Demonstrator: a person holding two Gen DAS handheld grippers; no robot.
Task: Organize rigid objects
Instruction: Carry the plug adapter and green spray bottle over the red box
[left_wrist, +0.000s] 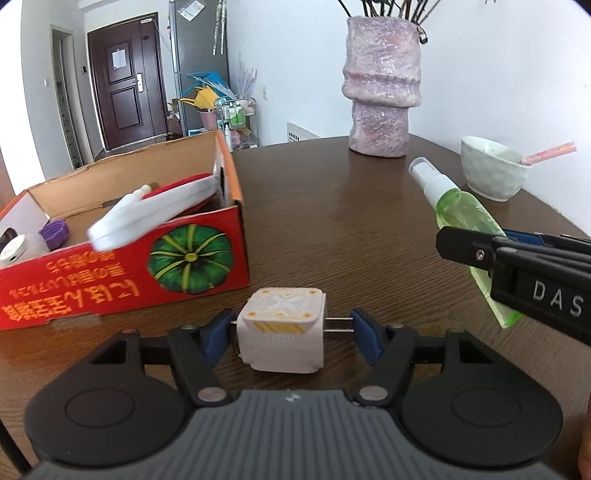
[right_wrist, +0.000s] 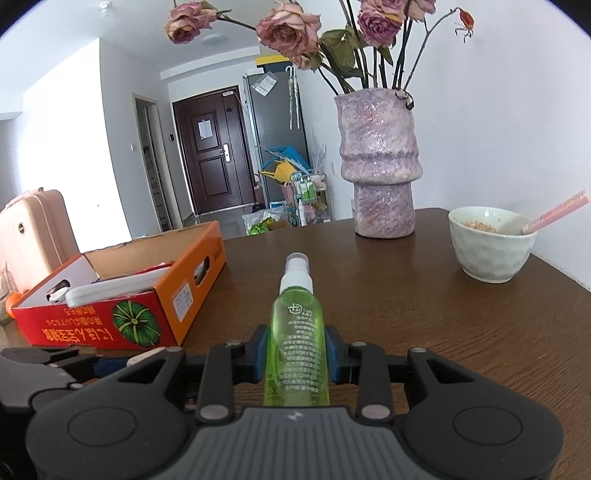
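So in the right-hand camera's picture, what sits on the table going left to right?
Red pumpkin box → green spray bottle, held in the right gripper → purple vase → white bowl with its pink stick.

White plug cube (left_wrist: 282, 328) and green spray bottle (right_wrist: 295, 343) — both gripped, off the table.

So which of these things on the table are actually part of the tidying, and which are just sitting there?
Part of the job:
- white plug adapter, in the left hand-held gripper
- green spray bottle, in the right hand-held gripper
- cardboard box

Just sitting there:
- purple vase
- bowl
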